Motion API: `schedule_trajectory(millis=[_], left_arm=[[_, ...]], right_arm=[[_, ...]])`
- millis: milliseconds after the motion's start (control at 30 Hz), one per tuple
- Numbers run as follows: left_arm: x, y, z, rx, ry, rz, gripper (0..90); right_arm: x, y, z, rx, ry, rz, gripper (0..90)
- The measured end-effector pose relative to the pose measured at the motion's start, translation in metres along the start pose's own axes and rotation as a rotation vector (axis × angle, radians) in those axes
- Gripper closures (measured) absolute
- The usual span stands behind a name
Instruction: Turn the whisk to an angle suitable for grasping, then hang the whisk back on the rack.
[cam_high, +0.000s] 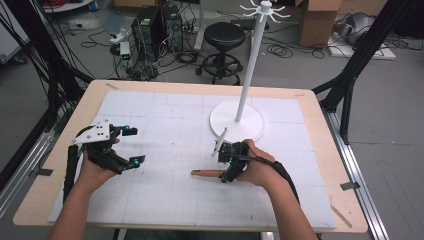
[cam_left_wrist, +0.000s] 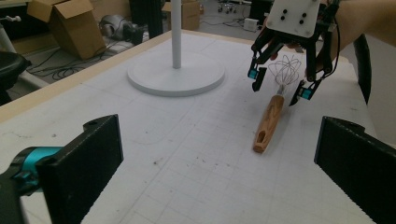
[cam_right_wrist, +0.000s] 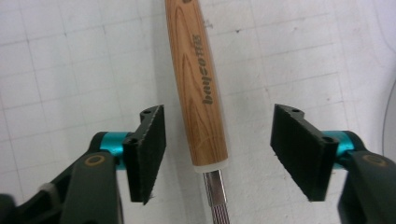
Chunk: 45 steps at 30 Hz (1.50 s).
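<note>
A whisk with a wooden handle (cam_high: 205, 173) lies flat on the white gridded mat (cam_high: 165, 200), its wire head toward the right hand. My right gripper (cam_high: 223, 165) points down over it. In the right gripper view the handle (cam_right_wrist: 196, 84) lies between the open jaws of the right gripper (cam_right_wrist: 217, 154), with a gap on each side and neither pad touching. The left gripper view shows the whisk (cam_left_wrist: 268, 121) under the right gripper (cam_left_wrist: 279, 86). My left gripper (cam_high: 134, 146) hovers at the left of the mat, wide open and holding nothing (cam_left_wrist: 219, 172).
A white stand with a round base (cam_high: 237, 121) and a tall pole topped by hooks rises just behind the right hand (cam_left_wrist: 176, 77). The wooden table edge (cam_high: 345, 200) frames the mat. A stool (cam_high: 223, 37) and boxes sit on the floor beyond.
</note>
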<state>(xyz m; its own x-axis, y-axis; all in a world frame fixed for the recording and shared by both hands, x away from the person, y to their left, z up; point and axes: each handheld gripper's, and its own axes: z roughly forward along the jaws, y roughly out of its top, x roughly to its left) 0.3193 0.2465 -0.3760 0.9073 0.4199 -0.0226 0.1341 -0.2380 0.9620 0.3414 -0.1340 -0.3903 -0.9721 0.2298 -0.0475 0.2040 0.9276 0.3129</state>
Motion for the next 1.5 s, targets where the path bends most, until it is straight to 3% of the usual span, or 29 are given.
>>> schedule_trajectory(millis=[167,600,733,767,867,933,967,1067,1100,1233,1400,1500], left_arm=[[0.001,-0.002,-0.005,0.003,0.014,0.003,1.7],[0.001,-0.003,-0.007,0.007,0.018,0.001,1.7],[0.001,-0.003,-0.005,0.011,0.017,0.000,1.7],[0.001,-0.003,-0.005,0.012,0.016,0.003,1.7],[0.000,-0.002,-0.007,0.005,0.022,0.003,1.7],[-0.001,-0.001,-0.007,0.010,0.022,0.005,1.7],[-0.002,-0.001,-0.007,0.012,0.022,0.007,1.7],[-0.004,0.000,-0.008,0.020,0.024,0.014,1.7],[-0.005,0.000,-0.008,0.020,0.024,0.015,1.7],[-0.006,0.001,-0.008,0.017,0.024,0.019,1.7],[-0.003,0.002,-0.006,0.002,0.023,0.013,1.7],[0.000,0.003,-0.004,0.000,0.023,0.008,1.7]], right_arm=[[-0.001,0.000,0.002,-0.004,0.026,0.005,32.5],[-0.005,0.002,0.012,0.011,0.031,0.007,31.1],[-0.005,0.003,0.016,0.036,0.037,-0.001,34.9],[-0.002,0.004,0.017,0.061,0.042,0.023,38.0],[-0.003,0.006,0.023,0.059,0.065,-0.025,45.0],[0.000,0.007,0.024,0.080,0.057,-0.010,49.3],[-0.002,0.007,0.024,0.061,0.053,-0.039,54.5],[0.001,0.008,0.022,0.086,0.063,0.002,65.2],[0.000,0.008,0.022,0.073,0.061,-0.024,65.3],[0.003,0.009,0.022,0.077,0.039,-0.048,66.7],[0.007,0.008,0.020,0.087,0.015,-0.042,68.7],[0.005,0.006,0.018,0.065,0.014,-0.027,69.1]])
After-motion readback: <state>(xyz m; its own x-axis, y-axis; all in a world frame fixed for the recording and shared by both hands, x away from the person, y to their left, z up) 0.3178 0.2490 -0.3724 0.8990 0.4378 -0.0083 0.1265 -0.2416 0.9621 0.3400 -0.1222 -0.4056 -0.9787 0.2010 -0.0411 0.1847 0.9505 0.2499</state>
